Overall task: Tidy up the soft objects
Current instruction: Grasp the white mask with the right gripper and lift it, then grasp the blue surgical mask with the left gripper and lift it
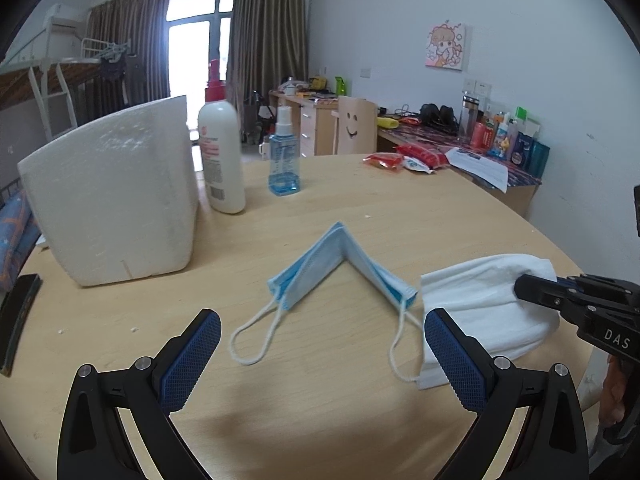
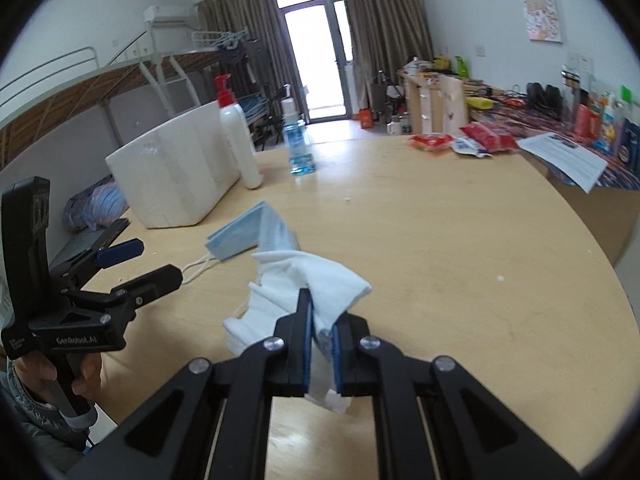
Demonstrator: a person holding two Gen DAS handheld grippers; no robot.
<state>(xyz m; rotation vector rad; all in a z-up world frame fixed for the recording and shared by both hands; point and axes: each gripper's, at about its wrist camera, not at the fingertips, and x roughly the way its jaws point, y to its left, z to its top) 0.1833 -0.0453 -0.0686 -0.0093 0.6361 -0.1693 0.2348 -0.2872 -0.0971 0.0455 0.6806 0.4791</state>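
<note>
A blue face mask (image 1: 340, 260) lies bent in a tent shape on the round wooden table (image 1: 320, 400), its white ear loops toward me; it also shows in the right wrist view (image 2: 256, 228). A folded white cloth (image 1: 480, 304) lies to its right. My left gripper (image 1: 322, 356) is open and empty, low over the table just short of the mask. My right gripper (image 2: 320, 320) is shut on the white cloth (image 2: 320, 276), pinching its near edge; it also shows in the left wrist view (image 1: 560, 292).
A white foam box (image 1: 116, 196) stands at the table's left, with a white lotion bottle (image 1: 221, 156) and a blue spray bottle (image 1: 284, 152) behind the mask. Red snack packets (image 1: 404, 158) lie at the far edge. A cluttered desk (image 1: 480, 140) stands beyond.
</note>
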